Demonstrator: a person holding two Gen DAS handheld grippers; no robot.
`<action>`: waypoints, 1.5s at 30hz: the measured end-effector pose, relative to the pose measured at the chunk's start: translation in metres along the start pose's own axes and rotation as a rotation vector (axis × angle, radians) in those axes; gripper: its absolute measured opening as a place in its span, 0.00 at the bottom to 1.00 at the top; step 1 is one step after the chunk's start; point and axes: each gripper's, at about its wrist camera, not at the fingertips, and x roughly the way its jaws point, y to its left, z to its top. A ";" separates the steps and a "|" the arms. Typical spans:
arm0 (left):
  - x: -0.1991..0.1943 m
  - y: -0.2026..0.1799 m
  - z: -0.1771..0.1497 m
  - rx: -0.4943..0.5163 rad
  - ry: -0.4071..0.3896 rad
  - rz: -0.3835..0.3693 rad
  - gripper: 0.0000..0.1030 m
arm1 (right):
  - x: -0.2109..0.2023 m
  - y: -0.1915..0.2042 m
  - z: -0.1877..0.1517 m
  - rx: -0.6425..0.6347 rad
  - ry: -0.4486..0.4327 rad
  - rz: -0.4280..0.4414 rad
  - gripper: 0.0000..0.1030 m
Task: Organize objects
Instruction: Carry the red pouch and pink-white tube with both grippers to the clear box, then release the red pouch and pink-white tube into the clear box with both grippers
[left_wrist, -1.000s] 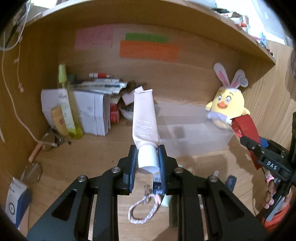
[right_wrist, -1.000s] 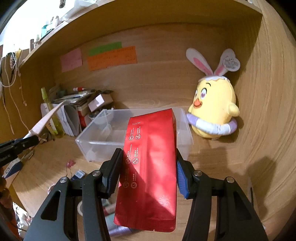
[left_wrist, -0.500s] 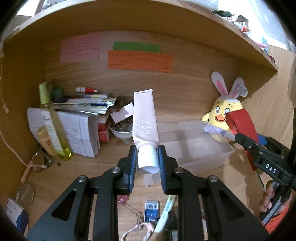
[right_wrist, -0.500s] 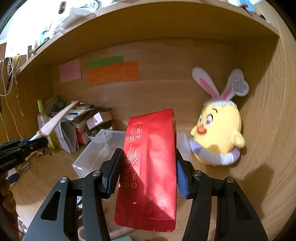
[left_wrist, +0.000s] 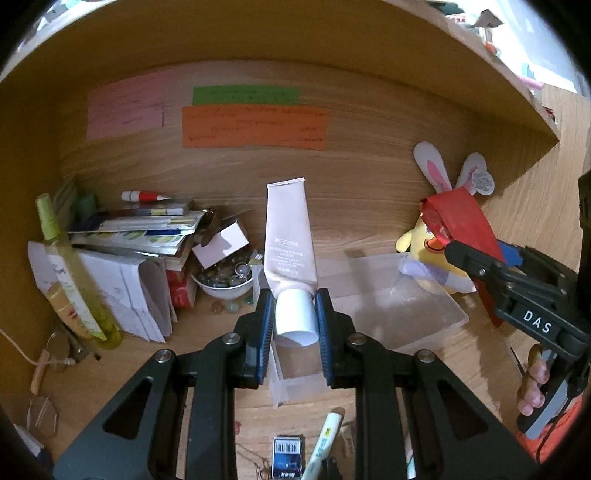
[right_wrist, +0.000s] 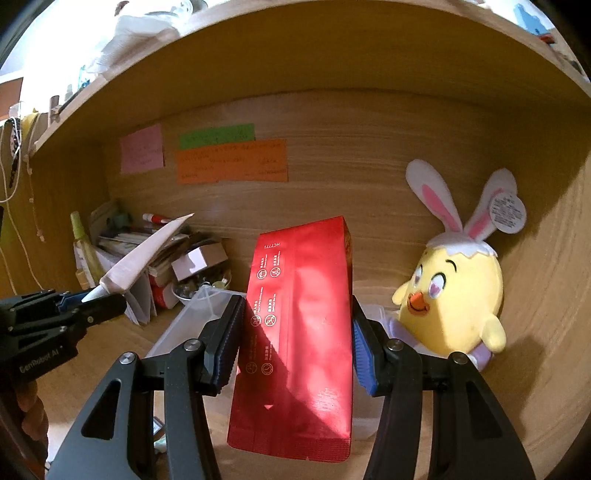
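Roughly midway, by my read. Clear plastic bin (left_wrist: 413, 314) on the bench (left_wrist: 207, 354) looks empty, at 12 o'clock ahead of both claws. Right claw (right_wrist: 295, 343) is clenched on the red foil pouch (right_wrist: 299, 328), held above the bin's near end. Left claw (left_wrist: 295, 325) grips the pink cream tube (left_wrist: 290, 240) by its white cap. Left to do: drop both in; a barcode tag (left_wrist: 288, 448) and a pen-like stick (left_wrist: 325, 439) lie loose at 6 o'clock.

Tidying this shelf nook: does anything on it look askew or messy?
Yes. At the left, the stack of papers and booklets lies crooked and splayed, a small white cardboard box tilts against it, and loose beads lie beside the white bowl.
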 end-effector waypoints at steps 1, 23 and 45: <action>0.004 0.000 0.002 0.001 0.005 0.000 0.21 | 0.003 0.000 0.002 -0.001 0.004 0.002 0.48; 0.088 -0.010 -0.011 0.020 0.201 -0.042 0.21 | 0.100 -0.022 -0.024 0.074 0.249 0.033 0.48; 0.114 -0.016 -0.030 0.045 0.293 -0.082 0.21 | 0.136 -0.012 -0.052 0.015 0.388 -0.012 0.48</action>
